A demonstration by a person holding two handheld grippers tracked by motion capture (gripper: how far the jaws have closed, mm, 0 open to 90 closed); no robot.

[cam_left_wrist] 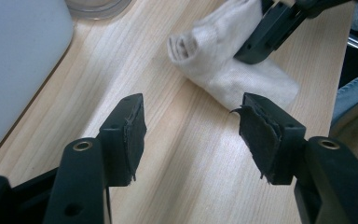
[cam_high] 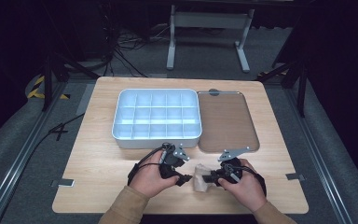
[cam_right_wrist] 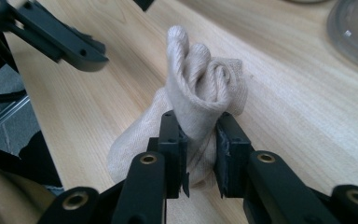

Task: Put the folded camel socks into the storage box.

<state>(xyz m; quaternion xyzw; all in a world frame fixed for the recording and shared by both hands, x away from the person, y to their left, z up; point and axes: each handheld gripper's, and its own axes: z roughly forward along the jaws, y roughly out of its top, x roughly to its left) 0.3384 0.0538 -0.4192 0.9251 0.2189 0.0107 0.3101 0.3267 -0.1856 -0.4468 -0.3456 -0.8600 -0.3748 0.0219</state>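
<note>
Cream sock [cam_right_wrist: 200, 93], soft knit, bunched and folded over on itself, ribbed cuff end showing as rolled folds in the right gripper view; in the left gripper view [cam_left_wrist: 223, 60] the open cuff points toward the tray side and the body trails away toward the table's near edge. Long axis roughly along the right gripper's jaws. It lies on the wooden table [cam_high: 98, 158] near the front edge, between the two hands. Right gripper [cam_right_wrist: 200, 158] clamped on the sock's middle, pads pressing the cloth. Left gripper [cam_left_wrist: 191, 135] spread wide, nothing between the jaws, just beside the sock, over bare wood. Beyond, a white divided tray [cam_high: 156, 116] and its clear lid [cam_high: 226, 121] side by side
</note>
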